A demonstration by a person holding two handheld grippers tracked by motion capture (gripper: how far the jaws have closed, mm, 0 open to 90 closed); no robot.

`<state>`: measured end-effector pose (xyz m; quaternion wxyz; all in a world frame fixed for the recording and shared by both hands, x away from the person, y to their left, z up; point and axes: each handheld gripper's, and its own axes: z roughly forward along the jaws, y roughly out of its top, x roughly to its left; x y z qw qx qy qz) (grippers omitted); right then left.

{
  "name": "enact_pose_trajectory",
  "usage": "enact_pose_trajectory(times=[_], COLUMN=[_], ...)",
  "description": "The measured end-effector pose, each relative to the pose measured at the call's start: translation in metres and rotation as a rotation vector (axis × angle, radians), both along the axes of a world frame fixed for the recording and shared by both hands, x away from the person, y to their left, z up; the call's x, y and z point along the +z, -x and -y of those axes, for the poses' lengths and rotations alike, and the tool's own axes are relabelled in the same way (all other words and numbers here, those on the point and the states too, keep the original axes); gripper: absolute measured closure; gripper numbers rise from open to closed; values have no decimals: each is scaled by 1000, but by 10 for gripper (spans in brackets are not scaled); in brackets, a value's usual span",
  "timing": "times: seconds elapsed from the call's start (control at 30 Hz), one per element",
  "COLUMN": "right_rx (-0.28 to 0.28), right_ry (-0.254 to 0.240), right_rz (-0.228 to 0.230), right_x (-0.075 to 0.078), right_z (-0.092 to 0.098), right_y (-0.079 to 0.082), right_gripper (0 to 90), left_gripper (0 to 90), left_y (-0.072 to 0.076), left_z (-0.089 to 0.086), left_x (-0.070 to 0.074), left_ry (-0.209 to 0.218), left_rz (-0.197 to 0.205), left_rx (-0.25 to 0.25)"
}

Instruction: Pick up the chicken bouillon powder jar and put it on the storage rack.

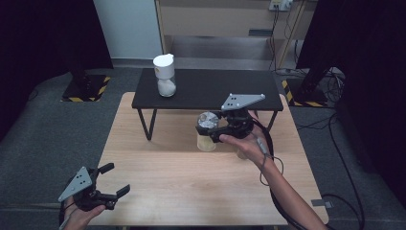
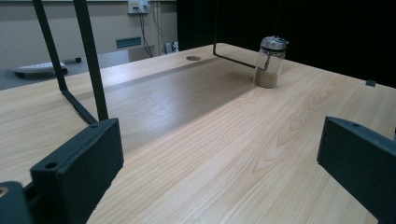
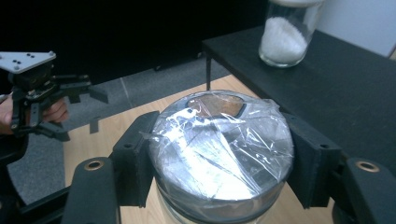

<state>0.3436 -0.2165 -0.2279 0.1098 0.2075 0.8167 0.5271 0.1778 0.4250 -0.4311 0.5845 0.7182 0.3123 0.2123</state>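
Nearest me, at seven o'clock on the worktop [image 1: 191,182], my left gripper [image 1: 115,181] rests with its jaws wide and nothing between them; it has no part in this step, so I would leave it parked there.

Further out, at about one o'clock past the worktop's middle, my right gripper [image 1: 214,129] has its jaws clamped on the jar [image 1: 207,136], pads on either side just under the foil-and-film lid [image 3: 219,140]. In the right gripper view the grip looks centred, the lid sitting between the pads with equal shoulder on both sides. The jar holds a tan powder in its lower part and hangs at the front edge of the black shelf [image 1: 239,91].

My reading is that the jar is meant for that shelf, so it needs to clear the edge. To do it well I would keep the jar upright, since the film lid looks loosely sealed, and raise it straight before moving forward. I would set it down apart from the white jar [image 1: 165,76] at eleven o'clock on the shelf, then loosen the jaws only once the base sits flat.
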Motion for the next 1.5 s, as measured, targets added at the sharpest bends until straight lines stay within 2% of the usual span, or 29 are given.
enact_pose_trajectory(times=[0.33,0.9,1.17,1.5], right_rx=[-27,-148,-206,-266], right_ry=[16,8,14,12], right_rz=[11,14,26,45], right_x=[17,40,50,57], right_z=[-6,-16,-26,-42], right_y=[-7,-27,-39,-55], right_gripper=[353,353,353,352], left_gripper=[0,0,0,0], left_y=[-1,-1,-1,-2], left_z=[0,0,-1,-1], left_x=[0,0,-1,-1], left_ry=[1,3,6,8], left_rz=[-5,-9,-10,-11], left_rx=[-1,-3,-4,-4])
